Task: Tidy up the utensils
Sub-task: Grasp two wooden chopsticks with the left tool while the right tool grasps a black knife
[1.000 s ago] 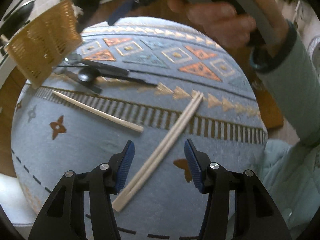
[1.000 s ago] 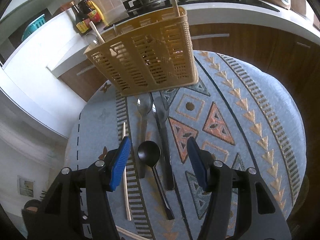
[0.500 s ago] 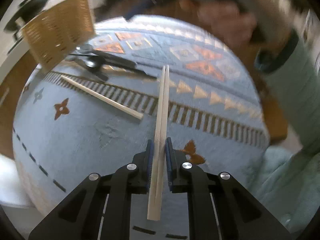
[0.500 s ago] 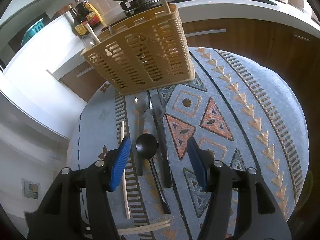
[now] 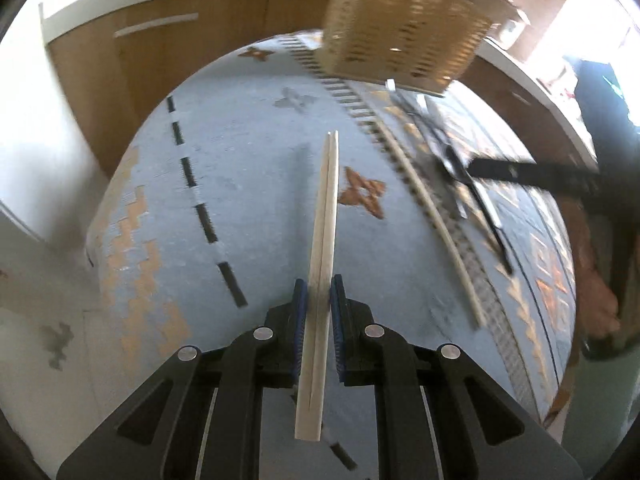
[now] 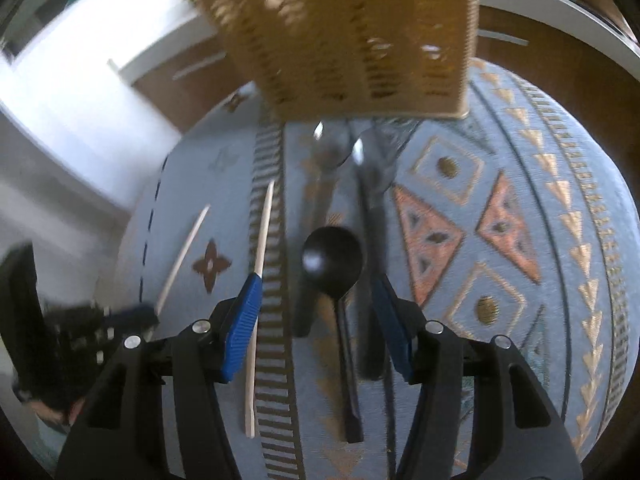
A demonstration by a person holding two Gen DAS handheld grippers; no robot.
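Pale wooden chopsticks pair (image 5: 325,236) sits clenched in the left tongs (image 5: 319,300) above the patterned blue table (image 5: 240,152); right tongs (image 6: 316,292), closing, straddle a black plastic spoon (image 6: 332,260) without touching it.

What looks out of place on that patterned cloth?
One lone chopstick lies on the cloth apart from its pair, which the left fingers pinch. Spoons lie loose before the basket.

Chopstick pair (image 5: 325,216) now in left tool (image 5: 319,304).
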